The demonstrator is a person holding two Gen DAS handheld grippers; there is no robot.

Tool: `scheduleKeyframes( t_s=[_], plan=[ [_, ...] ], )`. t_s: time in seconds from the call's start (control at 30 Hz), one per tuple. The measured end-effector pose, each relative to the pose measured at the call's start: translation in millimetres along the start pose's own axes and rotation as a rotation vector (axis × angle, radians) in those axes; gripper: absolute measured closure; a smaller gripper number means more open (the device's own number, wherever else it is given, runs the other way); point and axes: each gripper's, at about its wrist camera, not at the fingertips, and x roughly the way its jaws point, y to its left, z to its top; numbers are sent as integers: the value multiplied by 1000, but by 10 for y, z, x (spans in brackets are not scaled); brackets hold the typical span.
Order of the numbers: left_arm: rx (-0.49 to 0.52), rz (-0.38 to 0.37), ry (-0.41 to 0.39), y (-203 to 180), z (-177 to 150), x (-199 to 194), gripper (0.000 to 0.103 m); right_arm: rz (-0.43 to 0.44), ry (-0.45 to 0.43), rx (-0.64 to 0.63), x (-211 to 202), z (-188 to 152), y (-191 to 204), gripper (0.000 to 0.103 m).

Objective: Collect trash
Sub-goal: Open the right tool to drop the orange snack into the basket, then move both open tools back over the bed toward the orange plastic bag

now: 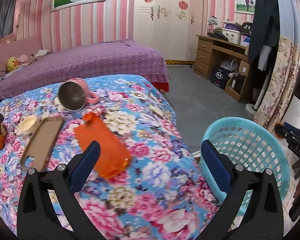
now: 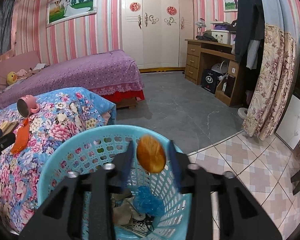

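Observation:
My right gripper (image 2: 151, 152) is open over the light-blue mesh basket (image 2: 74, 146). A round orange-brown piece of trash (image 2: 151, 155), blurred, sits free between its fingers above the basket, touching neither. Crumpled blue plastic (image 2: 148, 200) and scraps lie in the basket's bottom. My left gripper (image 1: 150, 156) is open and empty above the floral blanket (image 1: 150, 180), with the basket (image 1: 248, 146) to its right. An orange flat item (image 1: 102, 140) lies on the blanket by the left finger. The right gripper shows at the far right of the left wrist view (image 1: 294, 138).
On the blanket lie a tipped pink metal-lined mug (image 1: 74, 94), a brown phone case (image 1: 43, 140), a cream round lid (image 1: 28, 124) and a small orange object (image 1: 0, 140). A purple bed (image 1: 86, 60), white wardrobe (image 2: 156, 30) and wooden desk (image 2: 210, 60) stand behind.

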Motion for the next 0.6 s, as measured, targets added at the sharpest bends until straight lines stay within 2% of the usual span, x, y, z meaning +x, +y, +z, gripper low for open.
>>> scheduleKeyframes(
  t_s=[0.07,0.13,0.3,0.6],
  plan=[
    [-2,9,-7,58,4,-46,6,7,-17,12,-28,17,31,35],
    [-3,20,-16,121,12,-96,6,13,-21,15,-41,37,67,32],
    [-7,42,-39,307,65,-228,6,14,-22,-8,-25,54,249,15],
    [-31,82,-63,731,122,-360,6,9,5,-27,56,79,581,7]
  ],
)
